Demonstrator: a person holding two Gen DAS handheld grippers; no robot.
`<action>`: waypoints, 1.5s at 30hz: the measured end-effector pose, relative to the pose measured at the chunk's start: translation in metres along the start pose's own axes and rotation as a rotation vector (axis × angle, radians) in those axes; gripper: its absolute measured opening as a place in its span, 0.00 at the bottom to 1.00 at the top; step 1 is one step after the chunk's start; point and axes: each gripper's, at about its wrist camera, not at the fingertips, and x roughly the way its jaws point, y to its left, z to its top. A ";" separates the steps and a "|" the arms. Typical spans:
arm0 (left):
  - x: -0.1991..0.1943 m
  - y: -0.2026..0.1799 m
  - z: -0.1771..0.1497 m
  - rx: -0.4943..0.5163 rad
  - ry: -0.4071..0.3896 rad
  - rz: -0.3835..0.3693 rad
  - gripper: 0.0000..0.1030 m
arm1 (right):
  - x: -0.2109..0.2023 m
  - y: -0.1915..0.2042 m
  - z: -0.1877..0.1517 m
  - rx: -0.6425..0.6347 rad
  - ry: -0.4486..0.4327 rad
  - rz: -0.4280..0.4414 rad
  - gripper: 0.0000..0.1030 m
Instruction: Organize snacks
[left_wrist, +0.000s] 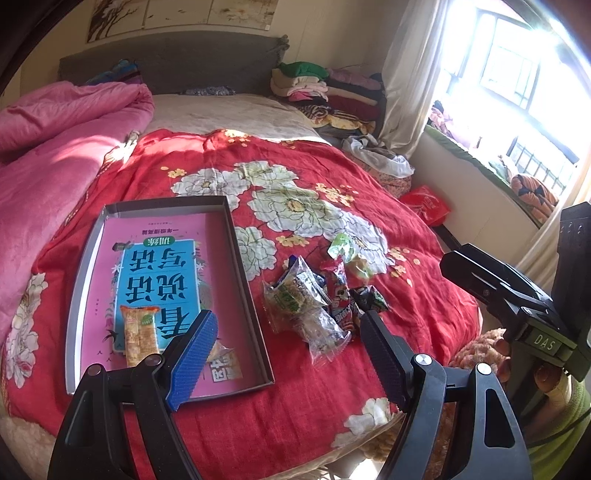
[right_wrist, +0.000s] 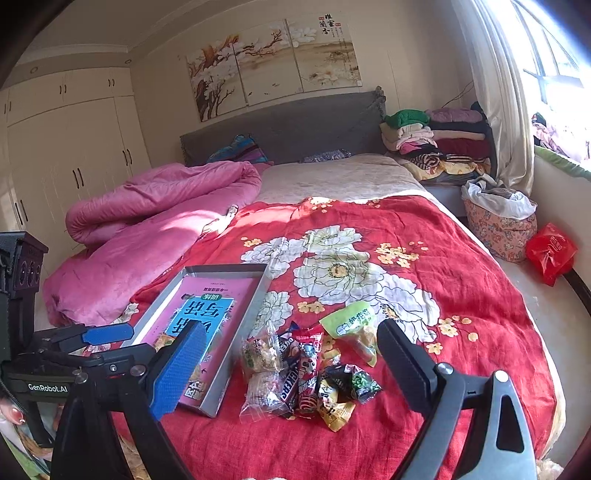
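Left gripper (left_wrist: 291, 354) low in the left wrist view, jaws spread wide with nothing between them, hovering over the near edge of the bed above the gap between tray and snacks. Right gripper (right_wrist: 291, 369) likewise gaping and empty at the bottom of the right wrist view, also seen at the right edge of the left wrist view with a hand (left_wrist: 532, 365) on its handle.

Just beyond the fingers, a loose pile of snacks (left_wrist: 317, 299) on the red floral blanket (left_wrist: 332, 177), right of centre. Left of the pile and just beside it, a shallow grey tray (left_wrist: 79, 295) lined with a pink and blue book cover; one orange snack packet (left_wrist: 138, 334) lying in its near part.

Farther off, a pink quilt (left_wrist: 55, 155) bunched at upper left, a grey headboard (left_wrist: 166, 62), folded clothes (left_wrist: 325, 96) stacked at upper right, a bright window (left_wrist: 517, 70) beyond.
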 end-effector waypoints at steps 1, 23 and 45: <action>0.001 -0.003 -0.001 0.007 0.002 -0.004 0.78 | 0.000 -0.003 -0.001 0.006 0.001 -0.003 0.91; 0.028 -0.024 -0.012 0.050 0.088 -0.018 0.78 | 0.012 -0.034 -0.016 0.069 0.099 -0.049 0.91; 0.057 -0.023 -0.021 0.039 0.175 -0.023 0.78 | 0.040 -0.048 -0.032 0.104 0.204 -0.040 0.91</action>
